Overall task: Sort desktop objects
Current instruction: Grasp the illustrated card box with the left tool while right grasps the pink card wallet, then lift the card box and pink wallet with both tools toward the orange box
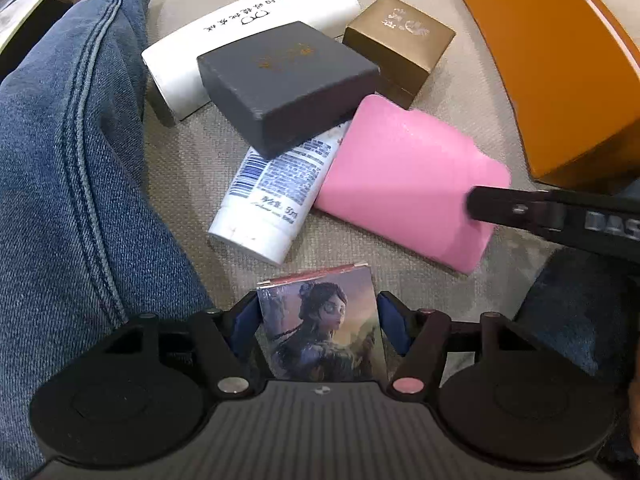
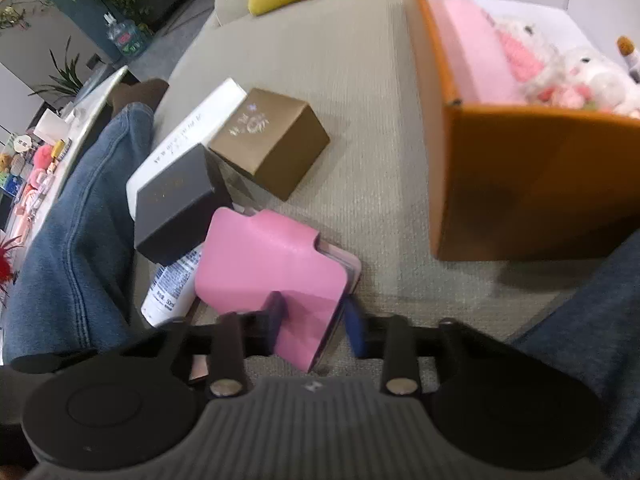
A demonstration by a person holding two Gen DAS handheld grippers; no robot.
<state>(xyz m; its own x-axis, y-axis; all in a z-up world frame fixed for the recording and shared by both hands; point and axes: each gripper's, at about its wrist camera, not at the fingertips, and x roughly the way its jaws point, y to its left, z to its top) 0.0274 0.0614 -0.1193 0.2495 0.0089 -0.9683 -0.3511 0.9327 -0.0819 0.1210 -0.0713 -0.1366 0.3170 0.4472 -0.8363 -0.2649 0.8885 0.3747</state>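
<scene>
A beige sofa seat holds a small pile of items beside a person's denim-clad leg. The left gripper points steeply down with its 2 fingers spread wide on either side of a small illustrated card pack, not visibly pressing it. The right gripper has its 2 blue pads clamped on the near edge of a pink wallet. The wallet lies against a white tube, which sits under a dark grey box. Behind are a white case and a gold-brown box. An orange bin stands to the right.
</scene>
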